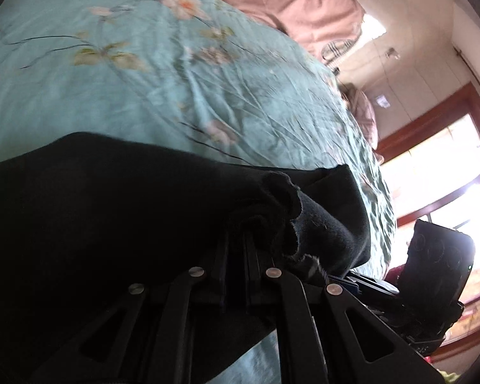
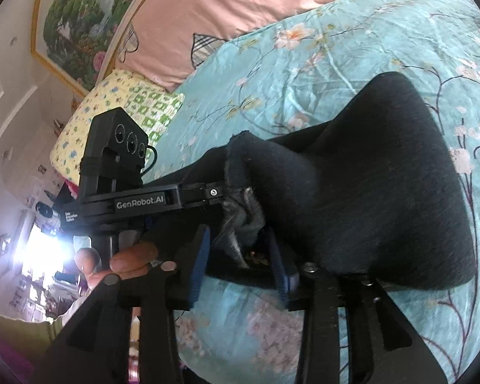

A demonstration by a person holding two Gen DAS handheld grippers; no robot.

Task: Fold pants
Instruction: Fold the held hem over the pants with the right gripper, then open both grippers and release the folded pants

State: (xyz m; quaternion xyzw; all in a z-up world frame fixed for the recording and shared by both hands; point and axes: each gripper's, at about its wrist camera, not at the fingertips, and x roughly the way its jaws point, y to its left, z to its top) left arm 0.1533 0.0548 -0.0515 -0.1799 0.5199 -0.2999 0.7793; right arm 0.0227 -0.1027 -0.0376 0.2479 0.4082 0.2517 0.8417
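Note:
The black pants [image 1: 89, 211] are lifted over a teal floral bedspread [image 1: 118, 89]. My left gripper [image 1: 240, 249] is shut on a bunched edge of the pants, which drape over its fingers and hide the tips. In the right wrist view the pants [image 2: 374, 192] hang in folds in front of the camera. My right gripper [image 2: 240, 252] with blue pads [image 2: 199, 265] is shut on a thick gathered edge of the pants. The left gripper's body [image 2: 137, 204] is close beside it on the left, and the right gripper's body [image 1: 432, 281] shows at lower right in the left wrist view.
A pink quilt [image 2: 240, 9] lies along the head of the bed. A yellow patterned pillow [image 2: 112, 112] lies at its corner. A framed landscape picture [image 2: 80, 16] hangs on the wall. A bright window with a red-brown frame [image 1: 448, 172] stands beyond the bed's edge.

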